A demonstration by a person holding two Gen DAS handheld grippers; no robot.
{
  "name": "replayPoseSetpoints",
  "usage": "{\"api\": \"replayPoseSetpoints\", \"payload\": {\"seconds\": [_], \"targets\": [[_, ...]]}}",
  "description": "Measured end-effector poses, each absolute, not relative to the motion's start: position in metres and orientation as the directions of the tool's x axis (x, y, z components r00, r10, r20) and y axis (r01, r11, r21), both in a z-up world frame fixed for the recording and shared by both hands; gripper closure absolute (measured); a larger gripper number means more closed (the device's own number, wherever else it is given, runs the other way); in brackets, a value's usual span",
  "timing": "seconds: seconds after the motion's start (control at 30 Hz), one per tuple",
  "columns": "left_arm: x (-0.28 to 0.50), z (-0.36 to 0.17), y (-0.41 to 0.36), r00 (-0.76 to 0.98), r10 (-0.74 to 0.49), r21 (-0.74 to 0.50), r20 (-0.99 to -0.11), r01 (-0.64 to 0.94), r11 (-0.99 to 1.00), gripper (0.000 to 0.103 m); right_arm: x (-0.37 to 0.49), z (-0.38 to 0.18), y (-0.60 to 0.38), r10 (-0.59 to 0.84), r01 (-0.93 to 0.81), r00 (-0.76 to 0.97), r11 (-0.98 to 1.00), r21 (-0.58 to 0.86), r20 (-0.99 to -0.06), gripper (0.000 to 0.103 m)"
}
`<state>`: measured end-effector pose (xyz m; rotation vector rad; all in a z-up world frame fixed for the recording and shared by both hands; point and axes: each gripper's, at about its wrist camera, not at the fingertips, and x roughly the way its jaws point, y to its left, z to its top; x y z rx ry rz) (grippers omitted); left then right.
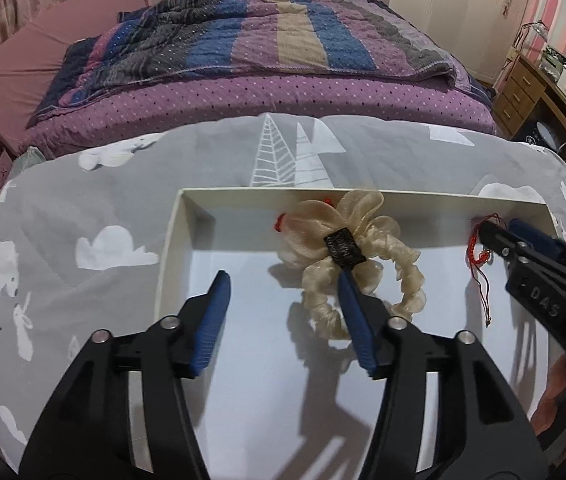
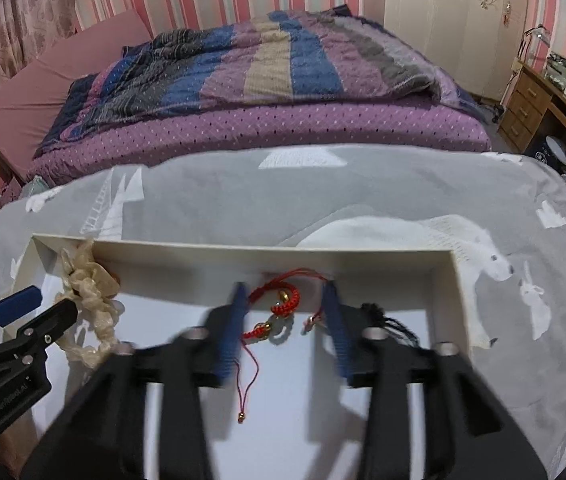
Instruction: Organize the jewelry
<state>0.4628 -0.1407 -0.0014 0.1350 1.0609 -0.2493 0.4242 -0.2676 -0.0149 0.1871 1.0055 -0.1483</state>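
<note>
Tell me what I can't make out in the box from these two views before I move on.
- Black item, right wrist view: mostly hidden behind the right gripper, which is blurred.
- Label on the cream scrunchie, left wrist view: print too small to read.
- Red bracelet: in the left wrist view partly covered by the right gripper.
- White box: near edge cut off in both views.

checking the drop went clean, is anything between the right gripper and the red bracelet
Nothing visible. The red braided cord bracelet lies on the floor of the white cardboard box, between the open fingers of the right gripper, untouched.
</note>
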Motion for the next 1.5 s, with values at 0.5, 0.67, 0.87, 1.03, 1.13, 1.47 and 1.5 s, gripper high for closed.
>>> {"api": "replayPoseSetpoints", "payload": {"seconds": [0.5, 0.67, 0.87, 1.03, 1.13, 1.47, 1.5], "targets": [[0.42, 0.057, -0.092, 0.559, -0.101, 0.028, -0.823, 0.218, 0.976, 0.003, 0.382, 0.044, -0.286, -0.121, 0.247, 0.569, 0.969, 0.029, -0.814, 0.016], [0.404, 0.075, -0.069, 0.559, -0.088, 0.031, -0.825, 0.201, 0.979, 0.003, 0.363, 0.059, -0.291, -0.174, 0.268, 0.536, 0.963, -0.028, -0.826, 0.015], [0.376, 0.099, -0.042, 0.554, -0.077, 0.037, -0.829, 0.191, 0.981, 0.003, 0.332, 0.085, -0.293, -0.166, 0.267, 0.535, 0.963, -0.021, -0.829, 0.015], [0.35, 0.112, -0.024, 0.558, -0.083, 0.021, -0.826, 0.177, 0.984, 0.003, 0.305, 0.104, -0.286, -0.146, 0.245, 0.547, 0.97, -0.009, -0.824, 0.015], [0.333, 0.115, -0.016, 0.568, -0.093, 0.012, -0.818, 0.178, 0.984, 0.003, 0.285, 0.113, -0.281, -0.145, 0.231, 0.561, 0.973, -0.014, -0.815, 0.015], [0.276, 0.105, 0.014, 0.576, -0.138, -0.045, -0.806, 0.173, 0.984, 0.003, 0.216, 0.121, -0.267, -0.152, 0.218, 0.589, 0.976, -0.025, -0.794, 0.015], [0.271, 0.104, 0.017, 0.577, -0.139, -0.048, -0.804, 0.171, 0.984, 0.003, 0.209, 0.12, -0.266, -0.156, 0.219, 0.59, 0.975, -0.029, -0.792, 0.015]]}}
